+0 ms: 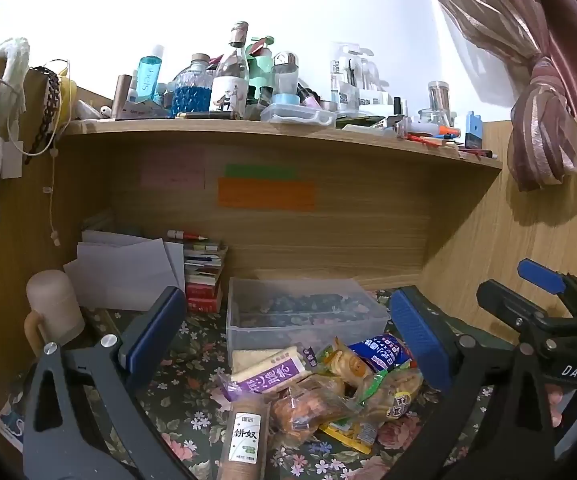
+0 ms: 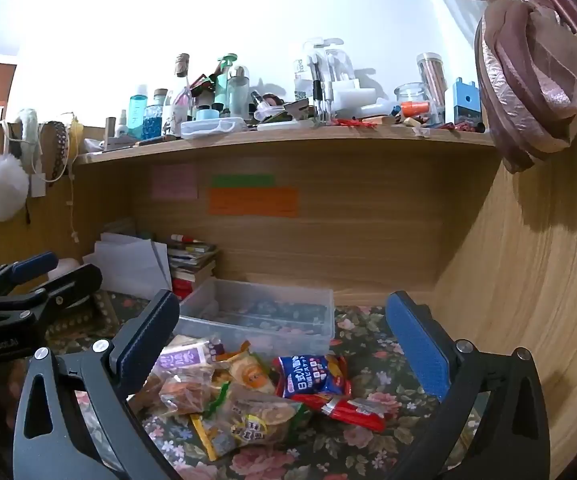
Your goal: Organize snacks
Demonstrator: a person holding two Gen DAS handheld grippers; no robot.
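Note:
A pile of wrapped snacks lies on the flowered cloth: a purple-labelled pack (image 1: 268,372), a brown tube (image 1: 244,436), a blue pack (image 1: 380,354) (image 2: 314,374), a red pack (image 2: 344,408) and orange biscuit bags (image 1: 308,404). Right behind the pile stands a clear plastic bin (image 1: 308,336) (image 2: 256,332), which looks empty with the cloth showing through. My left gripper (image 1: 286,300) is open, its blue pads either side of the pile and short of it. My right gripper (image 2: 282,300) is open likewise, holding nothing. Each gripper shows at the edge of the other's view (image 1: 516,292) (image 2: 70,266).
A wooden shelf (image 1: 272,132) above is crowded with bottles and jars. Books (image 1: 204,272) and loose papers (image 1: 124,272) are stacked at the back left, with a beige cup (image 1: 54,308) in front. A wooden side panel (image 2: 528,280) and a knotted curtain (image 2: 528,80) close the right.

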